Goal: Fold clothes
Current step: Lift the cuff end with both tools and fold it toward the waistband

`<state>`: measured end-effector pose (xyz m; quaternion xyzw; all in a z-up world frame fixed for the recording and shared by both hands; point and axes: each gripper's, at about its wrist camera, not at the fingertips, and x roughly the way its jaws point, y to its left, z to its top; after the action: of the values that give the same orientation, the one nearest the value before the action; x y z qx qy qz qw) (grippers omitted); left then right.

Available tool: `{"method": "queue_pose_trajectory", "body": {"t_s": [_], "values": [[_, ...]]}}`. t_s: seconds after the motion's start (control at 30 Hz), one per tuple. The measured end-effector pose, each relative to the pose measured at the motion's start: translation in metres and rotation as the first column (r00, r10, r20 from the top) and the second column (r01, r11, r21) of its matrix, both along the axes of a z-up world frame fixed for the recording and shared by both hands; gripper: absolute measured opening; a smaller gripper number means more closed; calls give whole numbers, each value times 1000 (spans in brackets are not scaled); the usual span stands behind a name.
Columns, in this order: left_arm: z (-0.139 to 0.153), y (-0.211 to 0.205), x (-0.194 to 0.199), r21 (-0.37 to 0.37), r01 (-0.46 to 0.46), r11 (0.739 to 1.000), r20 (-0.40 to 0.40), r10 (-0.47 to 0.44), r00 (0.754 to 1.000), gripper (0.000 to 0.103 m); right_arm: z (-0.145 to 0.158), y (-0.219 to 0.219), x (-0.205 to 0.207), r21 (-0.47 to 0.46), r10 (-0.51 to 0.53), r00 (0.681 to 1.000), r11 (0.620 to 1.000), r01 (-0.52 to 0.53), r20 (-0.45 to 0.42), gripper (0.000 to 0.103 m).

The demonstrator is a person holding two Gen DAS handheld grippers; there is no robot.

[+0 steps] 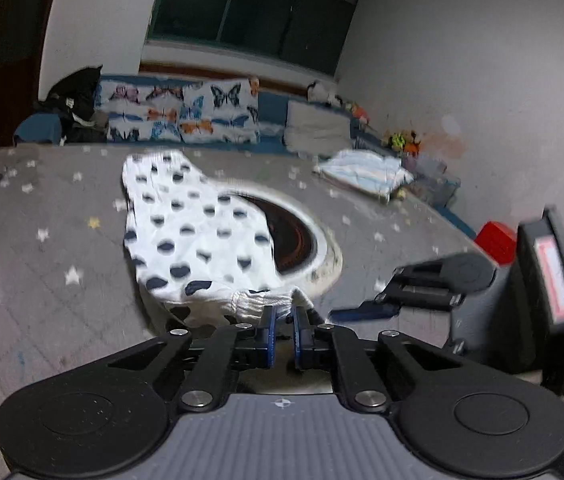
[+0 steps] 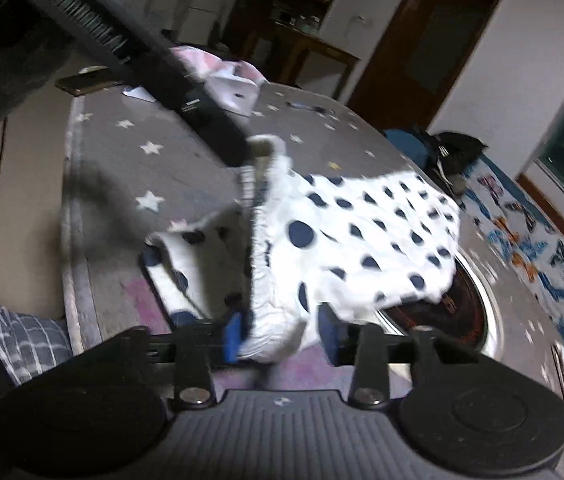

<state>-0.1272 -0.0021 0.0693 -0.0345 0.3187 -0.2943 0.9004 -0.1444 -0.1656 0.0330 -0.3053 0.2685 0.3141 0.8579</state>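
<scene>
The work surface is my grey star-printed table [image 1: 54, 216], filling the middle of both views, with a round dark inset [image 1: 301, 240] at centre right of the left wrist view. Across it lies the white garment with dark dots [image 1: 194, 228]: its body spreads over the table's centre and partly covers the inset, and its gathered waistband [image 1: 260, 302] runs to the lower centre of the frame.

Step in hand, as I judge it: lifting the waistband edge to make a fold. Motion blur suggests the cloth is in transit.

My left gripper [image 1: 282, 334] is clenched on the waistband; the blue pads [image 1: 269, 332] stand nearly together with fabric entering between them. My right gripper [image 2: 282, 338] is spread wide, its pads either side of the waistband's other end at lower centre of the right wrist view, not yet pinching.

Next move, in my estimate: clamp the right claw, then carry both ends together across the body.
</scene>
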Motion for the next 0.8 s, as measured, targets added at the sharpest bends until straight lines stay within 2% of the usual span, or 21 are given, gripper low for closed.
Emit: {"method": "queue_pose_trajectory", "body": {"t_s": [0.1, 0.23, 0.33, 0.5, 0.63, 0.8], "values": [[-19, -1, -6, 38, 22, 999, -43, -21, 999, 10, -3, -9, -4, -10, -32, 999, 999, 32, -17, 26], [-46, -6, -12, 109, 55, 992, -108, -43, 993, 10, -12, -11, -8, -29, -18, 999, 999, 17, -39, 26], [-47, -2, -17, 138, 69, 988, -100, -56, 993, 11, -8, -12, -11, -34, 16, 998, 999, -18, -58, 27], [-21, 14, -23, 120, 68, 990, -6, -68, 998, 11, 11, -26, -16, -1, 59, 991, 998, -60, -117, 27], [-3, 18, -9, 85, 14, 996, 63, -19, 998, 11, 26, -29, -8, 73, 53, 989, 996, -43, -138, 27], [-10, 5, 29, 42, -15, 999, 52, 13, 999, 11, 31, -22, 22, 148, 9, 990, 989, 12, -138, 27]]}}
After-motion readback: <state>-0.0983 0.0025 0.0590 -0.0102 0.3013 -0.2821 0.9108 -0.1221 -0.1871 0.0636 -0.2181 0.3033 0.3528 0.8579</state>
